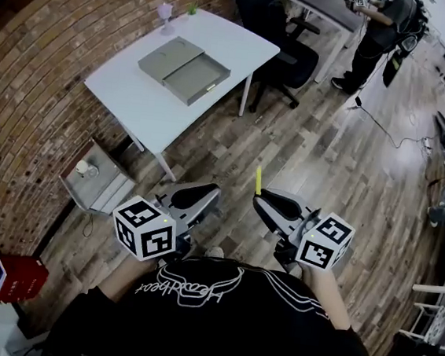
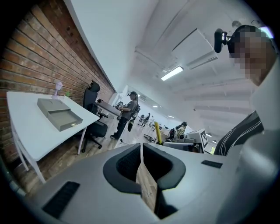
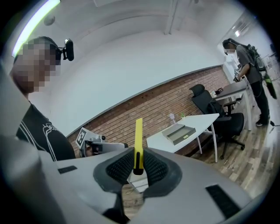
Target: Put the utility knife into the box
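The yellow utility knife [image 1: 258,180] stands upright, pinched between the pads of my right gripper [image 1: 263,200], low in front of my body. In the right gripper view the knife [image 3: 138,144] rises from the jaws of the right gripper [image 3: 137,154]. The grey box [image 1: 184,68] lies with its tray open on the white table [image 1: 143,102], far ahead to the left; it also shows in both gripper views as the box [image 3: 179,132] and the box [image 2: 59,113]. My left gripper [image 1: 203,193] is beside the right one; its jaws [image 2: 141,148] meet with nothing between them.
A black office chair [image 1: 286,57] stands at the table's right end. A person [image 1: 380,32] stands by a desk farther back. A small grey cabinet [image 1: 96,180] and a red box [image 1: 18,278] sit by the brick wall on the left. Wooden floor lies between me and the table.
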Tool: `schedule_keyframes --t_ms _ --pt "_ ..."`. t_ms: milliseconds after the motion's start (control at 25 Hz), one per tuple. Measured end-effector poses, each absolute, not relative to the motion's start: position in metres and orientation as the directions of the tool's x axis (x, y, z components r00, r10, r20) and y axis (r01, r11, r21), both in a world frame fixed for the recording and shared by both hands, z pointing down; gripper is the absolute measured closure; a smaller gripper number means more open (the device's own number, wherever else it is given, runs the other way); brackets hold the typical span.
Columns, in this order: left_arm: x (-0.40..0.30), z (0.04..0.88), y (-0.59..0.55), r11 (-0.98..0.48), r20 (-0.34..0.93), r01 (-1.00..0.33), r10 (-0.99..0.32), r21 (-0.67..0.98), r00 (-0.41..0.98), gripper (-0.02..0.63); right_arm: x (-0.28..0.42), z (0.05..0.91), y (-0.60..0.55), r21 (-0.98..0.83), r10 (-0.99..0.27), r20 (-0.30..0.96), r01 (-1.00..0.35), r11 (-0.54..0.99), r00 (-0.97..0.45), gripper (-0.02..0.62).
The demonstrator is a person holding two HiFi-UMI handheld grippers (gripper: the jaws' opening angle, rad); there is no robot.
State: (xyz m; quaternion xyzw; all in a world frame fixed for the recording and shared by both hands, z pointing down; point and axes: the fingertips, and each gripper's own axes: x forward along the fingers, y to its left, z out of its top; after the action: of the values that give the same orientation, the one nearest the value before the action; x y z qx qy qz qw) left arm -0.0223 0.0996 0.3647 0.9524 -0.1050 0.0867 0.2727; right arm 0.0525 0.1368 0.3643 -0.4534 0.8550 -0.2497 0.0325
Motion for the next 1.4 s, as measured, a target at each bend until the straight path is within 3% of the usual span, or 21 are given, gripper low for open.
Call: schedule_keyframes --t_ms 760,1400 --pt "-0.048 0.375 -0.003 -0.784 0.220 -0.354 -0.279 0.510 0.935 0.565 0.043 0.364 0.029 -0.452 -0.728 0.169 -0.709 0.542 -0.664 0.532" --pt "-0.012 0.380 -0.169 -0.704 0.286 -0.507 -0.419 0.498 0.862 0.565 0.094 0.372 -0.155 -0.506 -0.635 0.164 -0.617 0.603 -0.755 0.531"
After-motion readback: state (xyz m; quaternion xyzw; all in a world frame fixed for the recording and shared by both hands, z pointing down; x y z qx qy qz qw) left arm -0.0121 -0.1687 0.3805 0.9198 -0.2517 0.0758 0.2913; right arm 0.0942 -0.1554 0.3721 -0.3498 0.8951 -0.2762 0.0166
